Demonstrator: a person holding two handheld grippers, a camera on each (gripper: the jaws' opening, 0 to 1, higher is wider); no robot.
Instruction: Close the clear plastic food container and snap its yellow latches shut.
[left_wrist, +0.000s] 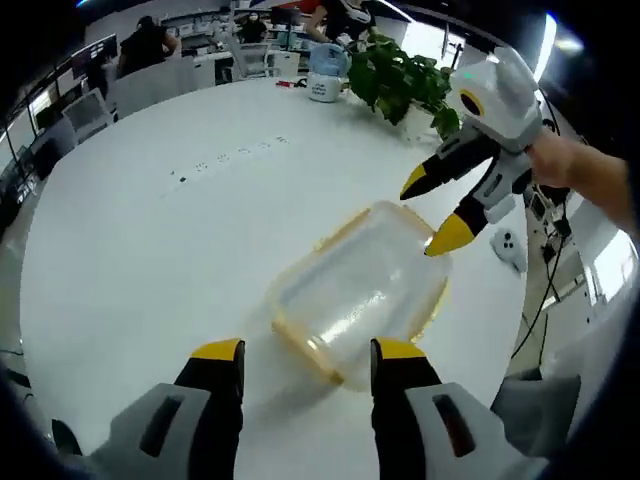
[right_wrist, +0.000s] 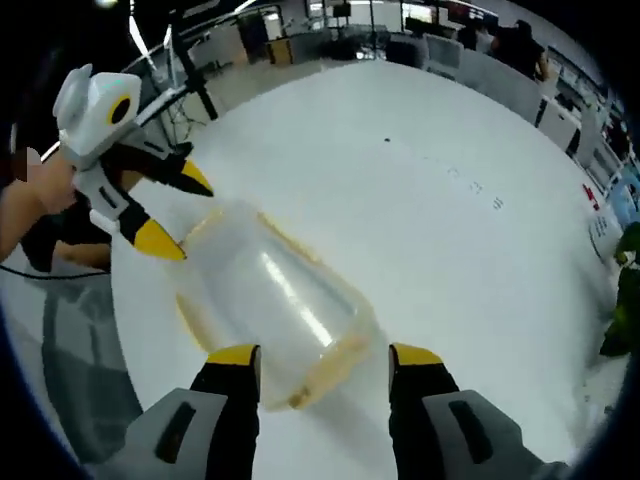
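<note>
A broad round white table (left_wrist: 150, 230) is seen carrying everything. On it, near one edge, the clear rectangular plastic food container with yellow rim and latches (left_wrist: 355, 290) is lying, lid on top. It is flanked at opposite ends by the two grippers. The left gripper (left_wrist: 308, 362), grey with black jaws and yellow tips, is held released, jaws spread just short of the container's near end. The right gripper (right_wrist: 322, 363) is likewise held apart, tips at either side of the container's corner (right_wrist: 300, 370); contact cannot be told. A leafy green potted plant (left_wrist: 395, 75) is noted further back.
</note>
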